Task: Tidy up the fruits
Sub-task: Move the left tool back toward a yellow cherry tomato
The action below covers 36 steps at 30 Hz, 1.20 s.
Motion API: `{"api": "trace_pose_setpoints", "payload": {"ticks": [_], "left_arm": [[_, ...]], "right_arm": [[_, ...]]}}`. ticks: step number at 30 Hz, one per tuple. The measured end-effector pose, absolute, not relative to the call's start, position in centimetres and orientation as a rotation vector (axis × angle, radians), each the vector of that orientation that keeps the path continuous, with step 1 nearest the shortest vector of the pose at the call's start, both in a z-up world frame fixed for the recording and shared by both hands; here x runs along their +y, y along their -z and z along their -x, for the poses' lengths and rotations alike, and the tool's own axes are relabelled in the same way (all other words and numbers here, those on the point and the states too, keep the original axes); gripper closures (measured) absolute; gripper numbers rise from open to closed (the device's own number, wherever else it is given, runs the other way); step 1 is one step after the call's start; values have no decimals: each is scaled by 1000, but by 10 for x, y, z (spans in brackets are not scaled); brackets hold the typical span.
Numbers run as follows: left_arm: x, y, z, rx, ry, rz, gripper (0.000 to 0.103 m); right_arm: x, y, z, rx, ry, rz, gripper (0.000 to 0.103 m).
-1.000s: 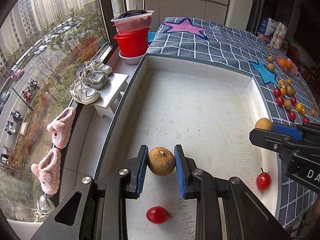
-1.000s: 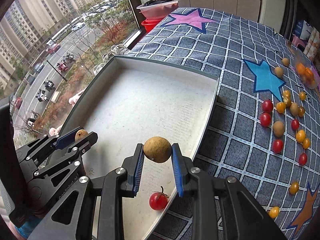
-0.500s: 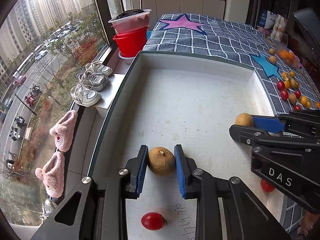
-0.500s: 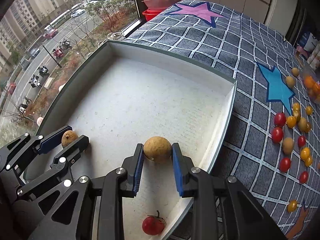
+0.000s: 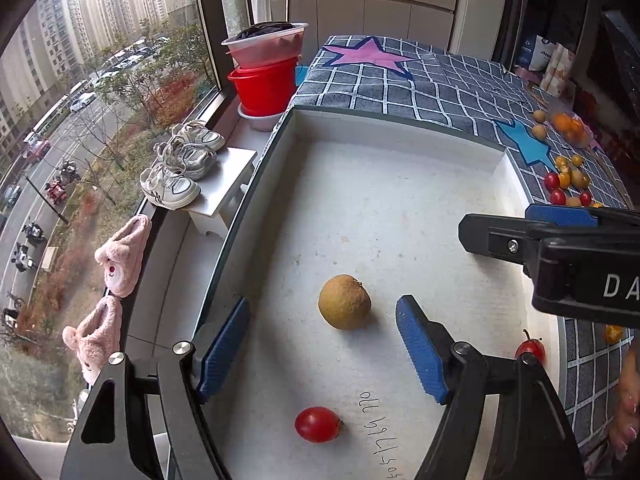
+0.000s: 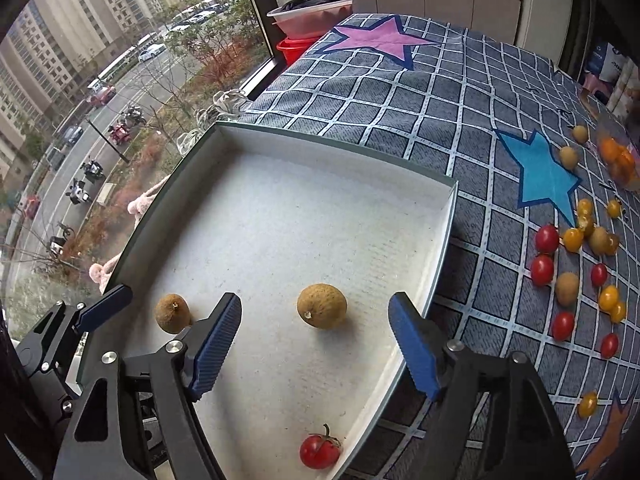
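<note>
**Fruits released into the tray, both grippers opening**

Fruits are split between two places: four lie in the white tray (image 6: 444,216), and the rest are scattered on the checked cloth (image 6: 400,92) near its right edge. The tray, largest of the things at hand, sits on the cloth against the window-side edge, its low wall all round.

The left gripper (image 5: 322,350) hangs over the near part of the tray, its jaws opening, and a brown longan (image 5: 344,301) rests on the tray floor between them, clear of both blue pads. The right gripper (image 6: 314,344) does the same closer to the tray's right wall: jaws opening, a second longan (image 6: 321,305) lying free between them, touching neither pad. Neither tool holds anything.

Two cherry tomatoes sit nearer the tray's near edge, one tomato (image 5: 318,424) below the left gripper and a stemmed tomato (image 6: 320,451) close to the right wall.

The risks, as I judge them:
- Round fruit on a flat floor may roll; a pad brushing a longan on the way out would send it into its neighbours.
- The two tools work close together, so lifting out at once could knock them against each other.
- The stemmed tomato lies just beside the low wall, and a nudge might tip it over.
</note>
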<state>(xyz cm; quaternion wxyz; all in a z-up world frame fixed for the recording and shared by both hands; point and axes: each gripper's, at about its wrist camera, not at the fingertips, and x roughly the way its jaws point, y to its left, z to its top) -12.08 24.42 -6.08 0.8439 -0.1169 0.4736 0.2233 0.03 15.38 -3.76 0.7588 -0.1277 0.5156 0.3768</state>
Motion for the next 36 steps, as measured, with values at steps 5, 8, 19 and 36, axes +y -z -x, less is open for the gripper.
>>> {"api": "trace_pose_setpoints", "payload": {"ticks": [5,8,19,36], "left_arm": [[227,47,121,983,-441,220,27],[211,37,119,968,-414,189,27],[133,13,98,949,-288,81,26],[9,52,65,1049,-91,-2,26]], "right_arm": [[125,23,-5,1105,-792,218,22],[100,20,-8,1109,-766,186,22],[-21,18,-24,1096,-589,114,21],[-145,48,-47,1127,-409,16,21]]}}
